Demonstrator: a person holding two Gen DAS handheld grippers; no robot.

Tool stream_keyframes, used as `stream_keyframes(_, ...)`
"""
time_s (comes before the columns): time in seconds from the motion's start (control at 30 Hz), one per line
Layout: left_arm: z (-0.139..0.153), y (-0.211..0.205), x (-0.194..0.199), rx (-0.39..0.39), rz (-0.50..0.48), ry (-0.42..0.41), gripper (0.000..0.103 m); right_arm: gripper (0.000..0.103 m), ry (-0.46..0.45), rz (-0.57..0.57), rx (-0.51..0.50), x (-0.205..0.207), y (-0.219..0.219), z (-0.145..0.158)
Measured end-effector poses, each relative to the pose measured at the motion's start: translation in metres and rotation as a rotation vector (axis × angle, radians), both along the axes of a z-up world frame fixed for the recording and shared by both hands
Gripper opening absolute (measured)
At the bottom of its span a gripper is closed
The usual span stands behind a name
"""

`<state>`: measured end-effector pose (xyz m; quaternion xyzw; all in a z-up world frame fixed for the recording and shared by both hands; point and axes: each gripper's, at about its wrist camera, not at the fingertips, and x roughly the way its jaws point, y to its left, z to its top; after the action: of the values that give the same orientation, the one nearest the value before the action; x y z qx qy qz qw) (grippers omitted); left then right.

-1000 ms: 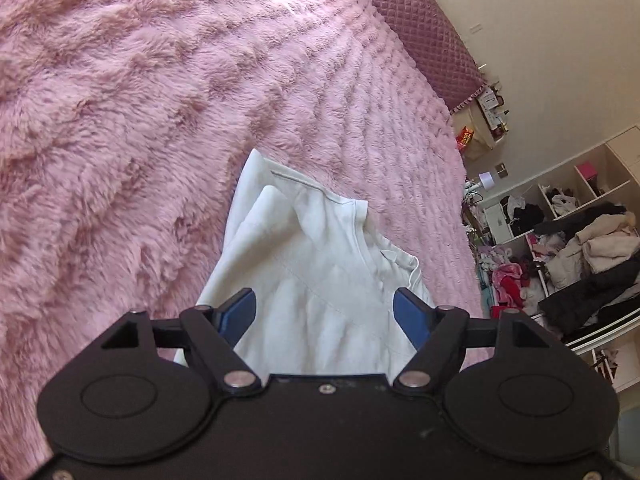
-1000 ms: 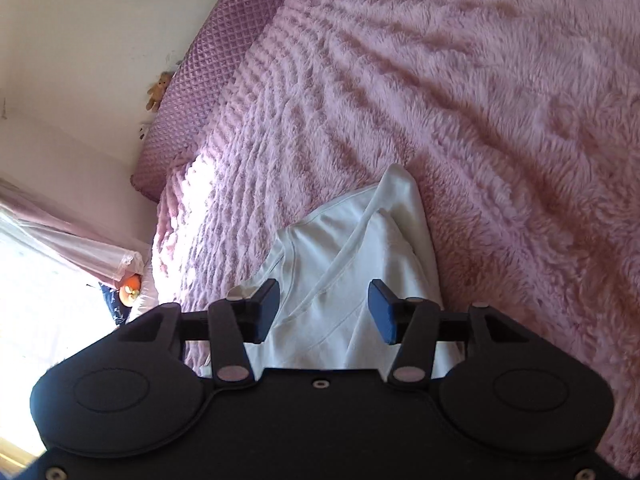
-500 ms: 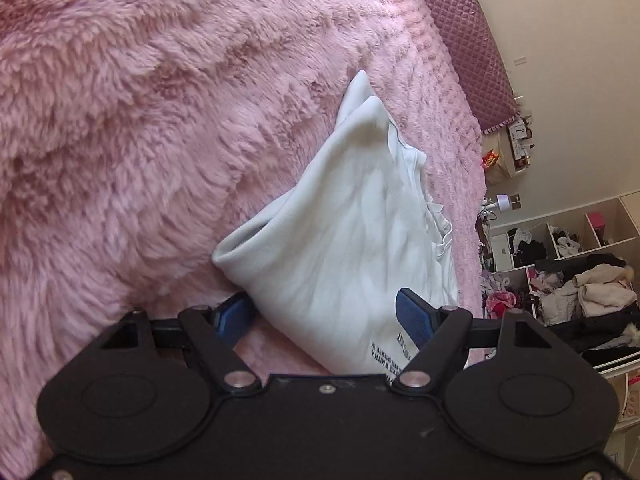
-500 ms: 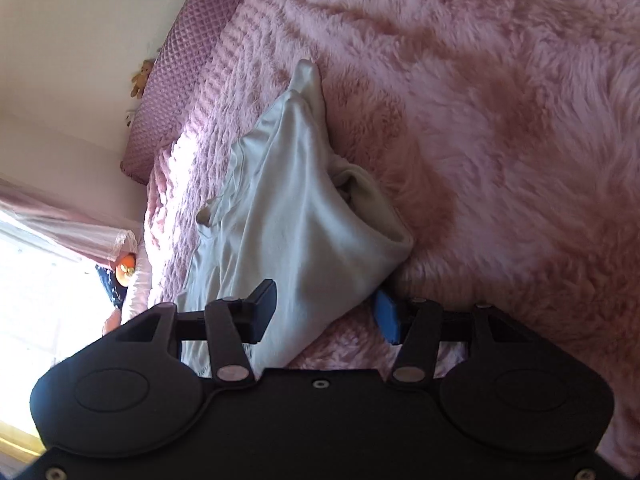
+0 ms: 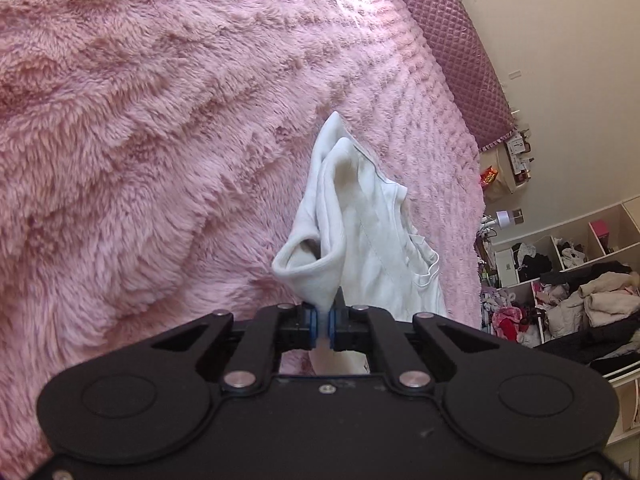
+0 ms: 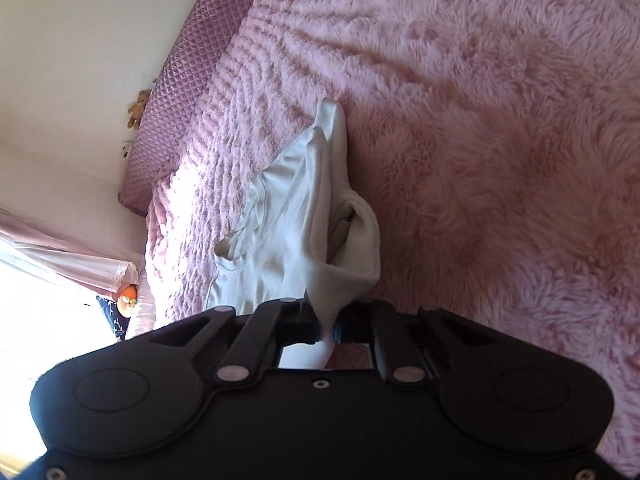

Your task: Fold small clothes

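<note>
A small white garment lies on the fluffy pink blanket, bunched into a long fold. My left gripper is shut on the near left corner of its lower edge, with white cloth pinched between the blue pads. In the right wrist view the same white garment stretches away from me, and my right gripper is shut on its near right corner. The cloth rises from both grips and opens into a loose pocket beside each one.
A quilted purple headboard runs along the far edge of the bed. Open shelves with piled clothes stand beyond the bed's right side. A bright window with a pink curtain is at the left of the right wrist view.
Both grippers stood open over the garment, moved to its near edge, and have now shut on its two corners. The cloth is drawn up into a narrower bunched fold.
</note>
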<state>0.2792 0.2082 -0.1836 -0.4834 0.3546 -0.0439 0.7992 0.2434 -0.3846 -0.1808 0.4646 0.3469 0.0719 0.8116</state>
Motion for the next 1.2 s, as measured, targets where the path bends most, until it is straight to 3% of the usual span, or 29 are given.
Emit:
stream_keyframes(0.1,0.002,0.004,-0.04,0.033,-0.032,-0.001,0.001,0.005,0.014,0.037,-0.017,-0.033,-0.004,-0.001)
stream_keyframes(0.23,-0.025,0.014,-0.071,0.037,-0.055,0.07,0.0,0.008,0.068,0.05,-0.079,-0.054,-0.016,-0.027)
stream_keyframes(0.33,-0.046,0.021,-0.065,-0.001,-0.053,0.109,0.001,0.024,0.106,-0.008,0.015,-0.058,-0.03,-0.05)
stream_keyframes(0.43,-0.055,0.017,-0.049,-0.023,-0.046,0.103,0.026,0.039,0.097,-0.048,0.074,-0.062,-0.031,-0.056)
stream_keyframes(0.47,-0.057,0.015,-0.041,-0.026,-0.05,0.091,0.041,0.045,0.093,-0.053,0.076,-0.063,-0.028,-0.055)
stream_keyframes(0.6,-0.058,0.006,-0.005,-0.017,-0.009,0.072,0.041,0.053,0.09,-0.052,0.047,-0.056,-0.012,-0.052)
stream_keyframes(0.63,-0.058,0.005,0.002,-0.025,0.012,0.076,0.034,0.053,0.097,-0.06,0.045,-0.051,-0.009,-0.053)
stream_keyframes(0.67,-0.06,0.005,0.007,-0.044,0.017,0.073,0.012,0.053,0.101,-0.067,0.044,-0.049,-0.009,-0.053)
stream_keyframes(0.7,-0.061,0.005,0.012,-0.087,0.018,0.072,0.007,0.05,0.107,-0.072,0.044,-0.045,-0.008,-0.052)
stream_keyframes(0.73,-0.059,0.004,0.01,-0.094,0.04,0.076,0.007,0.041,0.114,-0.077,0.039,-0.043,-0.008,-0.051)
stream_keyframes(0.77,-0.056,0.003,0.009,-0.087,0.05,0.075,0.007,0.015,0.121,-0.072,0.026,-0.038,-0.007,-0.048)
stream_keyframes(0.8,-0.047,0.001,0.005,-0.067,0.054,0.058,0.006,0.009,0.118,-0.058,0.022,-0.036,-0.008,-0.045)
stream_keyframes(0.9,-0.02,-0.005,-0.013,-0.026,0.03,-0.012,0.005,0.006,0.091,-0.024,-0.002,-0.033,-0.008,-0.026)
stream_keyframes(1.03,0.002,-0.015,-0.051,-0.011,-0.01,-0.039,0.005,0.006,0.078,0.022,-0.025,-0.047,-0.022,-0.011)
stream_keyframes(1.13,-0.01,-0.022,-0.073,0.046,-0.048,0.02,0.005,0.007,0.109,0.049,-0.06,-0.057,-0.031,-0.02)
stream_keyframes(1.2,-0.035,-0.02,-0.08,0.079,-0.064,0.105,0.015,0.018,0.155,0.08,-0.101,-0.06,-0.034,-0.034)
